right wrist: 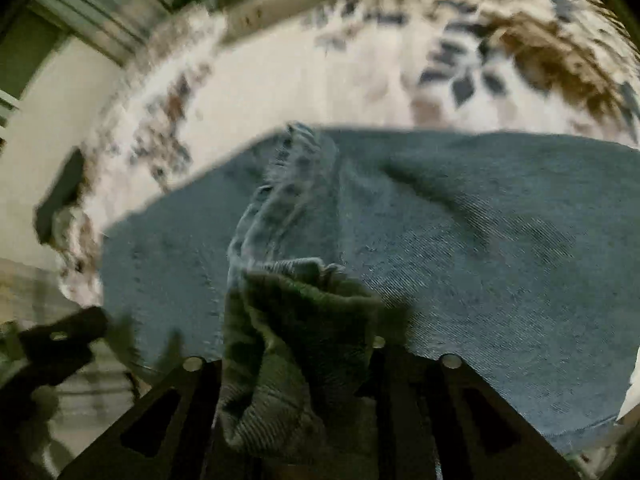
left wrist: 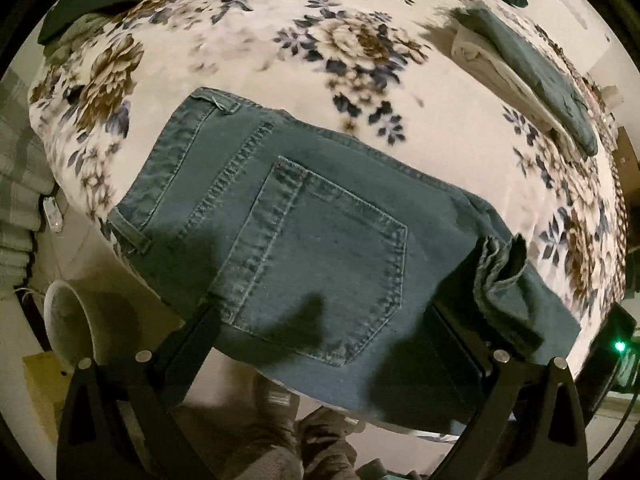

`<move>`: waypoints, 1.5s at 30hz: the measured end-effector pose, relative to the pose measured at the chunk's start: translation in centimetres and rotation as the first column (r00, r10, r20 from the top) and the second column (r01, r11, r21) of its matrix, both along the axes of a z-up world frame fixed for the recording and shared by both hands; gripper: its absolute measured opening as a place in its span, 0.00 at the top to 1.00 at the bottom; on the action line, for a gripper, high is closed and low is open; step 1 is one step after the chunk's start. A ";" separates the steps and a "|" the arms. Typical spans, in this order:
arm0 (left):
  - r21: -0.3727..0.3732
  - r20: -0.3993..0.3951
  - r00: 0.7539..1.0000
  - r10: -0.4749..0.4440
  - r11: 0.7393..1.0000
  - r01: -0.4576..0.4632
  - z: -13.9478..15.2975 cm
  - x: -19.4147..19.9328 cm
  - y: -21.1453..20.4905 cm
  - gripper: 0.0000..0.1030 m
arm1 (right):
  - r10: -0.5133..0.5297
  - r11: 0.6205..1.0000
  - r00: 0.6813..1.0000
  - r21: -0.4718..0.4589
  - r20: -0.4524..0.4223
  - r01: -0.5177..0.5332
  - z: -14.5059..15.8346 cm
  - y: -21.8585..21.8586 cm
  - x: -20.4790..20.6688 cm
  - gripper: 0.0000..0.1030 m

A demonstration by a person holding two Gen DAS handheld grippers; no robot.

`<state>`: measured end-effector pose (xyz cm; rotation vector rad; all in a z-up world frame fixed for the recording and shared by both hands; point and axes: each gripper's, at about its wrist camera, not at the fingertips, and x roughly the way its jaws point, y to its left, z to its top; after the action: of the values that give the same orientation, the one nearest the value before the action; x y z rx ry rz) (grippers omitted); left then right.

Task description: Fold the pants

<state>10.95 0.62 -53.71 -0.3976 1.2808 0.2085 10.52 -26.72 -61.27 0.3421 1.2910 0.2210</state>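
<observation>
Blue jeans (left wrist: 320,248) lie folded on a floral bedspread (left wrist: 280,60), back pocket up, waistband toward the left. My left gripper (left wrist: 324,344) hangs over their near edge, open wide, one finger at each side of the pocket. The frayed leg hems (left wrist: 500,276) rest bunched against its right finger. In the blurred right wrist view, the jeans (right wrist: 480,240) spread across the bedspread (right wrist: 300,80). A loose bunch of denim (right wrist: 296,332) stands between the fingers of my right gripper (right wrist: 296,364), which is partly open and not pinching it.
A stack of folded clothes (left wrist: 532,76) sits at the bed's far right, with dark garments (left wrist: 92,0) at the far left. A white bin (left wrist: 68,320) stands on the floor by the bed. A person's slippered feet (left wrist: 288,420) are below the bed edge.
</observation>
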 end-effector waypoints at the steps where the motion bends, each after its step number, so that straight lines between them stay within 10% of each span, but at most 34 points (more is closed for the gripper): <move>1: -0.005 0.003 1.000 -0.001 1.000 0.001 0.1 0.1 -0.1 0.00 | 0.020 0.998 0.999 0.062 -0.026 -0.019 0.1 -0.1 0.2 0.55; 3: -0.025 0.014 1.000 -0.009 1.000 0.009 0.2 0.4 -0.4 0.00 | 0.030 0.990 0.999 0.141 -0.026 -0.026 1.1 -0.8 0.1 0.05; 4: -0.035 0.017 1.000 -0.012 0.999 0.012 0.2 0.6 -0.7 0.00 | 0.029 0.987 0.999 0.156 -0.015 -0.026 1.8 -1.1 -0.2 0.04; 10: -0.118 0.025 0.995 -0.092 0.989 0.095 -0.9 2.9 -4.4 0.00 | -0.074 0.996 0.997 0.045 -0.014 0.075 4.1 -7.6 -2.3 0.04; 15: -0.044 -0.051 0.970 -0.236 0.971 0.234 -4.6 5.4 -9.2 0.05 | -0.209 0.975 0.975 -0.099 -0.081 0.201 2.8 -13.3 -3.3 0.04; 17: -0.040 -0.101 0.954 -0.283 0.959 0.281 -6.4 6.0 -10.4 0.22 | -0.269 0.957 0.958 -0.137 -0.104 0.254 2.0 -15.2 -3.7 0.04; 19: -0.070 -0.125 0.938 -0.322 0.946 0.315 -7.8 6.0 -11.3 0.75 | -0.305 0.946 0.946 -0.153 -0.113 0.287 2.0 -16.9 -4.4 0.04; 23: -0.010 -0.071 0.936 -0.344 0.939 0.344 -6.7 4.7 -11.6 0.90 | -0.341 0.933 0.931 -0.169 -0.130 0.318 1.3 -18.0 -4.6 0.04; 45: -0.195 -0.061 0.981 -0.186 0.966 0.171 -6.8 1.5 -7.2 0.90 | -0.241 0.948 0.947 -0.260 -0.211 0.184 -1.9 -14.7 -1.1 0.04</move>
<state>12.45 -6.63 -60.47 -0.4361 1.4118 -0.0513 9.47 -41.42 -63.13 0.3079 1.4899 -0.1651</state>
